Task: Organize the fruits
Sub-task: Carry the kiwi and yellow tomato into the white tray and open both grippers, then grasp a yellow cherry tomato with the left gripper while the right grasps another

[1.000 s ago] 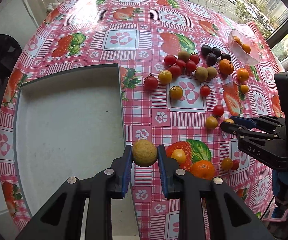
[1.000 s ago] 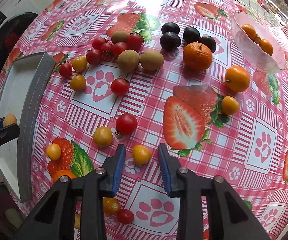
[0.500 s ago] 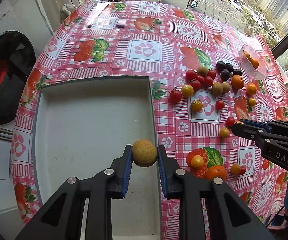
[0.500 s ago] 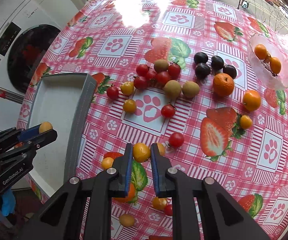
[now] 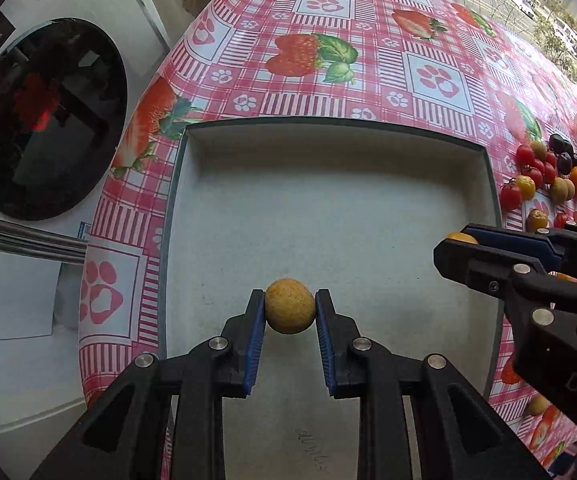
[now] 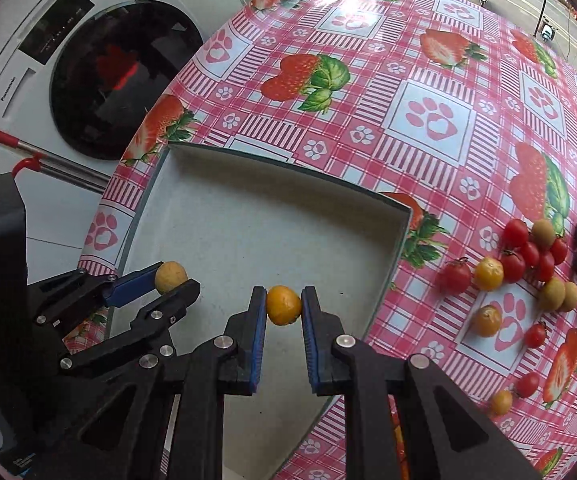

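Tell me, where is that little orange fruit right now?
The orange fruit is pinched in the right tongs, above the near part of the white tray, beside the left tongs.

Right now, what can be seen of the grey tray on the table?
The grey tray is a shallow rectangular one with low upright walls, a darker rim and a pale, matte, faintly speckled floor. It lies flat on the strawberry tablecloth near the table edge closest to the washing machine. No fruit rests in it. Both tongs hover above its floor: the left tongs grip a speckled yellow-brown fruit, the right tongs an orange fruit.
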Motion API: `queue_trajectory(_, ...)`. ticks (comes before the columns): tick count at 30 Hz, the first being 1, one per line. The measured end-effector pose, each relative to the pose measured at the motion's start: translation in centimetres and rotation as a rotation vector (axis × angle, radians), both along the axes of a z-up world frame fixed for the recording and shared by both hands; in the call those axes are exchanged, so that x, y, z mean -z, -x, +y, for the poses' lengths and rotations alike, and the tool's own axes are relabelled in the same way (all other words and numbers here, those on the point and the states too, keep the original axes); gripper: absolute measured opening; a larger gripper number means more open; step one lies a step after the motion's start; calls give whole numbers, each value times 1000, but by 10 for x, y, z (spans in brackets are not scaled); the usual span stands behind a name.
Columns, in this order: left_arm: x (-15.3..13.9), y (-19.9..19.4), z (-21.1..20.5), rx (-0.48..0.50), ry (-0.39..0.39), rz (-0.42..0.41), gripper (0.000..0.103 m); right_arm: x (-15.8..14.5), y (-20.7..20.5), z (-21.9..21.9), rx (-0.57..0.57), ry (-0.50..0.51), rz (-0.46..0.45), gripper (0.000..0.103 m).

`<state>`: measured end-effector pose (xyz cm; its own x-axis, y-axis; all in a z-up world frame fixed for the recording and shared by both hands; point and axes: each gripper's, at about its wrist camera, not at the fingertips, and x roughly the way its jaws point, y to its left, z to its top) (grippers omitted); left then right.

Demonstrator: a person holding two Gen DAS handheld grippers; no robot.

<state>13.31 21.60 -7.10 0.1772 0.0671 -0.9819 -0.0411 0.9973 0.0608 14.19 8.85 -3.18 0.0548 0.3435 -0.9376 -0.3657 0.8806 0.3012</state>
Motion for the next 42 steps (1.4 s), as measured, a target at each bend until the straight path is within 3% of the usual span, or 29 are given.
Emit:
queue_trajectory(8,10,14,8,-11,-9,0,28,34,1,27,-39,84,48,23)
queue_trajectory(9,9,15,9,-9,-10,0,43,35,2,28,-45,92,49,27)
queue_trajectory(10,10,16,10,-10,-9,1,59,35,2,28,-45,97,46,51)
queue_trajectory(11,7,17,11,-15,-13,-20,82,34,2,28,-36,94,37,77)
queue_trajectory(12,3,20,13,-20,-9,-63,85,31,1,26,-22,79,28,84)
queue_trajectory(13,0,23,17,-18,-2,-88,85,27,1,23,-9,58,21,85)
queue_trajectory(16,0,21,18,2,27,-61,85,10,-1,13,14,14,-5,86)
queue_trajectory(21,0,21,5,46,86,-12,86,-26,9,-17,30,30,-104,87)
queue_trajectory(24,-6,32,-15,101,44,-17,86,-40,15,-50,99,49,-118,93)
queue_trajectory(33,-10,68,-68,159,37,59,85,-26,69,-173,350,123,0,94)
queue_trajectory(42,-25,87,-139,294,35,82,86,6,120,-258,575,161,154,94)
